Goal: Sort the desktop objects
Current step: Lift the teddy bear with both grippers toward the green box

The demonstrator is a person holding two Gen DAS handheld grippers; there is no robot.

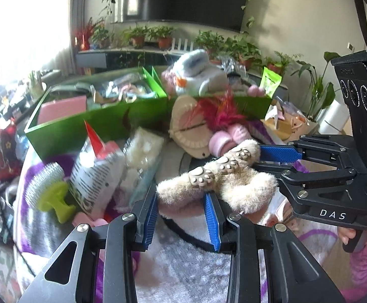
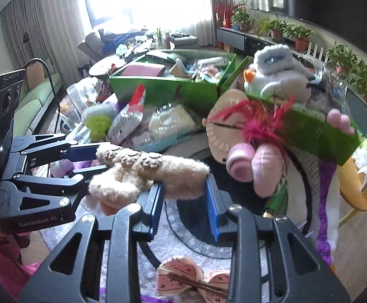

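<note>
A fluffy beige plush strip [image 1: 246, 184] with three grey paw-print pads hangs in the air above the blanket, stretched between both grippers. In the left wrist view my left gripper [image 1: 182, 197] has its blue pads pressed on the strip's near end. My right gripper [image 1: 259, 160] comes in from the right and pinches the far end. In the right wrist view the same plush strip [image 2: 122, 186] shows, with my right gripper [image 2: 184, 184] shut on its right end and my left gripper [image 2: 102, 159] shut on the paw end.
Two green boxes [image 1: 102, 123] full of items stand behind, with a grey-white plush toy [image 1: 198, 75] on the right one. A beige dumpling press [image 1: 188, 131], pink feathers, a green-handled brush [image 1: 47, 189], packets and a pink bow [image 2: 193, 280] lie on the white-purple blanket [image 1: 183, 265].
</note>
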